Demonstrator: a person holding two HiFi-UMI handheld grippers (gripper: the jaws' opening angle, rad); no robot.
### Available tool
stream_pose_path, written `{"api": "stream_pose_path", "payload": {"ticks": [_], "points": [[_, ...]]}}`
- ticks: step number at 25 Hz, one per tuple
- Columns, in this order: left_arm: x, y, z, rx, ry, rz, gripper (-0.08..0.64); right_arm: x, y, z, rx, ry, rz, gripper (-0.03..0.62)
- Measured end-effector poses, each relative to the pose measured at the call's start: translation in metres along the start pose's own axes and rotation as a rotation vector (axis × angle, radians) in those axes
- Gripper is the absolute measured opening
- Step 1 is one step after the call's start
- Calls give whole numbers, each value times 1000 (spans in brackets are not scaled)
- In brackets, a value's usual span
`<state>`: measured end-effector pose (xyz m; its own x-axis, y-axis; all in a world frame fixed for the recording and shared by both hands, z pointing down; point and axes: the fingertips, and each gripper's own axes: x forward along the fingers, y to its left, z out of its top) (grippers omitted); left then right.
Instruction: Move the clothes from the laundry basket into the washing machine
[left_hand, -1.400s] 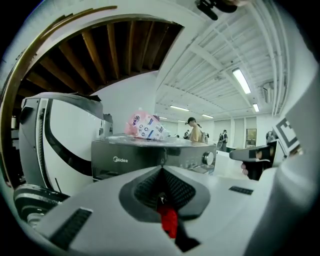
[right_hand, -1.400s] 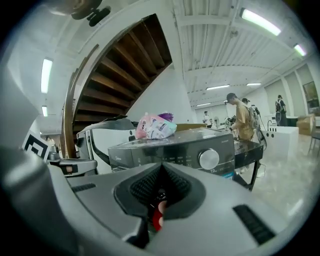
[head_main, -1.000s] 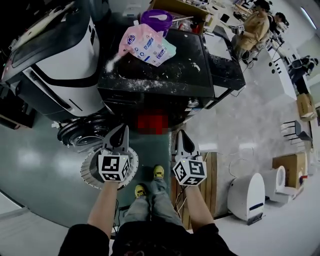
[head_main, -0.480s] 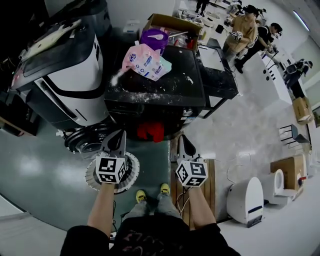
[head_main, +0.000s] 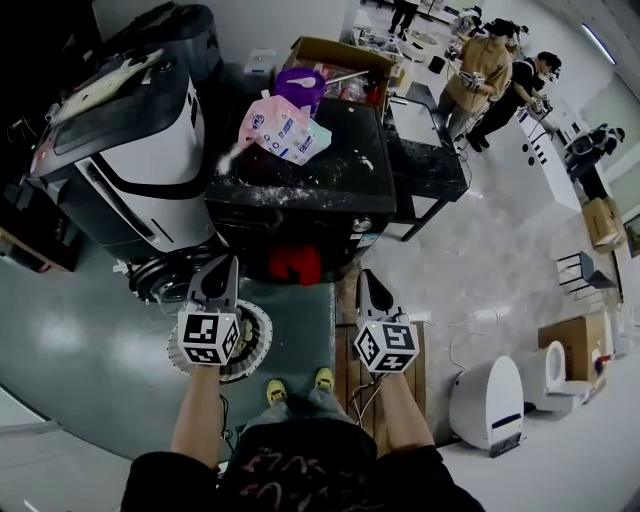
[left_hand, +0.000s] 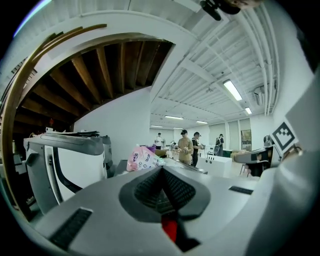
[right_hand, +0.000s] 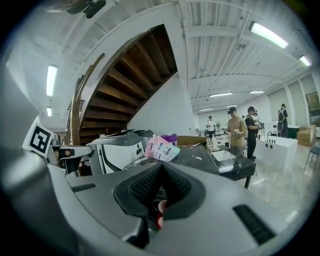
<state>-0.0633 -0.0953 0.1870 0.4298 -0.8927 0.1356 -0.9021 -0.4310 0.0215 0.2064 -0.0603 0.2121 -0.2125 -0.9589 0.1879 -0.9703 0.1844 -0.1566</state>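
In front of the washing machine (head_main: 340, 150), the left gripper (head_main: 227, 262) and the right gripper (head_main: 365, 277) both have their jaws closed together (both empty); a red cloth (head_main: 295, 263) is at its front.

Lighting is bright and even, from ceiling strip lights (right_hand: 267, 34). Soft glare patches lie on the glossy grey floor (head_main: 90, 330). The black desk (head_main: 340, 165) reads dark, with little detail. The stair underside (left_hand: 100, 70) is in shadow. All views show strong fisheye bending and black corners. The left claw (left_hand: 161, 172) and right claw (right_hand: 161, 170) are soft at close range, while the room behind them is sharp.
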Motion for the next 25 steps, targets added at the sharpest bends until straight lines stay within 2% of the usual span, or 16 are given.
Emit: {"api": "stream_pose_path", "payload": {"ticks": [15, 25], "points": [[-29, -24, 7, 26, 10, 36, 11, -44, -40, 21, -19, -30, -19, 3], [-36, -24, 18, 52, -1, 64, 11, -49, -42, 40, -88, -61, 2, 3]]}}
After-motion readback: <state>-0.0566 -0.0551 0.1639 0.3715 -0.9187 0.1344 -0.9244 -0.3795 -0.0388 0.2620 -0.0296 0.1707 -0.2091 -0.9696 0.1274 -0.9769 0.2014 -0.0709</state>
